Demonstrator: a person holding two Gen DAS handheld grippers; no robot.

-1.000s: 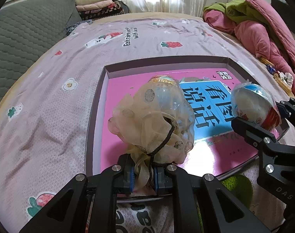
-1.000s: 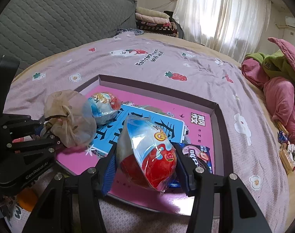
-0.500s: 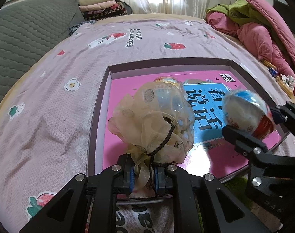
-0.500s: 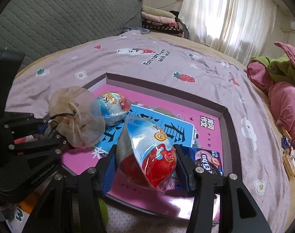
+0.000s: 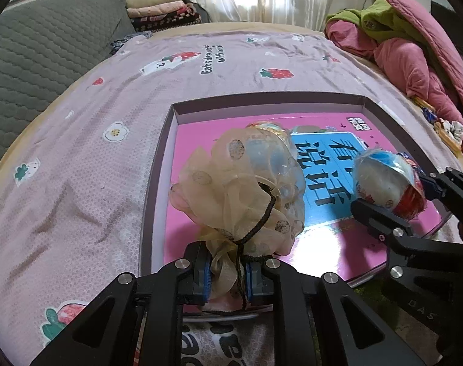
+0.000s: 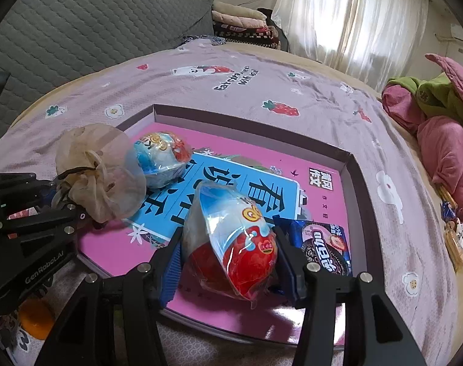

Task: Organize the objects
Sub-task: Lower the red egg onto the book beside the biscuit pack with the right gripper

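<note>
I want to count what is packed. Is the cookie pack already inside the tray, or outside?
Inside. The cookie pack lies on the pink book within the tray's rim, partly hidden by the right gripper.

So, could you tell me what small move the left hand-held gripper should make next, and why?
Probably finish letting go. The left hand-held gripper has the mesh scrunchie by its gathered end, low over the pink book in the shallow box, and its jaws are opening with the fabric between them. Opening wider should drop it there; then back away.

The bed point(image 6: 307, 91), under a strawberry-print sheet, carries a shallow box point(image 6: 357, 183); right of the box lie heaped quilts point(image 6: 444, 140).
</note>
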